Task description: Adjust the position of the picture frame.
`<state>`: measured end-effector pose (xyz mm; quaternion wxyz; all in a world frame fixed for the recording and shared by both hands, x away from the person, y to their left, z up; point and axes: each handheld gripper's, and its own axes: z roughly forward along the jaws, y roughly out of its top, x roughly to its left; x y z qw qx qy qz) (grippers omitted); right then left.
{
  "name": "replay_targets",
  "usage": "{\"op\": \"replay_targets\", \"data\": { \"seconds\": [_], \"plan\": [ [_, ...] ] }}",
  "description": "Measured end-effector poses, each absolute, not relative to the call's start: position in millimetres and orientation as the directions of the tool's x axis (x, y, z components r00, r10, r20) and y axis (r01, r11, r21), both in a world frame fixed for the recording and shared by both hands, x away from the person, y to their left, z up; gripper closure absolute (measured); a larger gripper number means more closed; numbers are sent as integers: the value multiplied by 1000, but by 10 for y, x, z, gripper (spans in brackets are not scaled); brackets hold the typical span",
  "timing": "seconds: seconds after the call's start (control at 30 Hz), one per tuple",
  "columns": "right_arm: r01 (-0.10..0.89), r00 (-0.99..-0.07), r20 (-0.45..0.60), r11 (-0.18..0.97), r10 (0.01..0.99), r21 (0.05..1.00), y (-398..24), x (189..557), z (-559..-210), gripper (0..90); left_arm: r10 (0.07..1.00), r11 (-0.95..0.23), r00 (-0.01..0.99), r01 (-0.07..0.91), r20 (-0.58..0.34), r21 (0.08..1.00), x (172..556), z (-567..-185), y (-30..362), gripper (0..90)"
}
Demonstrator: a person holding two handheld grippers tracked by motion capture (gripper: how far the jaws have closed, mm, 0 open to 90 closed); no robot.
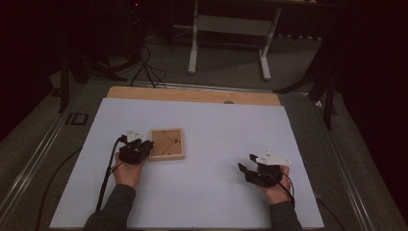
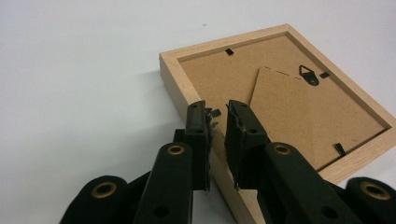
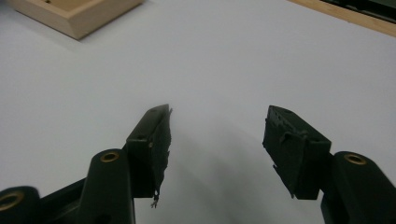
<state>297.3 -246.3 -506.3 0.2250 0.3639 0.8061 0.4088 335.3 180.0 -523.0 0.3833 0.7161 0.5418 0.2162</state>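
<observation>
One wooden picture frame [image 1: 166, 144] lies back side up on the white counter [image 1: 216, 192], left of the middle. Its brown backing board [image 2: 280, 112] faces up, with a black hanging hook [image 2: 308, 75] toward the far side in the left gripper view and small black retaining tabs [image 2: 229, 51] along the inner edge.

The left tongs [image 1: 146, 145] sit at the frame's left edge, held by the person's left hand [image 1: 128, 172]. In the left gripper view the jaws stand narrow, with a slim gap between the pads, straddling the near rail of the frame right by one small tab [image 2: 214, 113]. Whether the pads press on the wood or the tab cannot be told from here.

The right tongs [image 1: 245, 162] rest well apart from the frame, on the right side of the counter, in the person's right hand [image 1: 275, 188]. Their jaws stand wide over bare white surface, holding nothing; a corner of the frame [image 3: 74, 14] shows at the far left of the right gripper view.
</observation>
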Motion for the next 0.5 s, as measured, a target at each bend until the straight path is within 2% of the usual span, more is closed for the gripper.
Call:
{"op": "replay_targets", "data": {
  "seconds": [0.27,0.5],
  "plan": [
    [390,-649,-61,400,758,829,-2345,2969,-5060,427,921,-154,376,591,-101,792,3342,-5240,1548,793],
    [389,-656,-20,361,754,847,-2224,3001,-5045,517,910,-173,404,582,-97,794,3339,-5242,1409,793]
  ]
}}
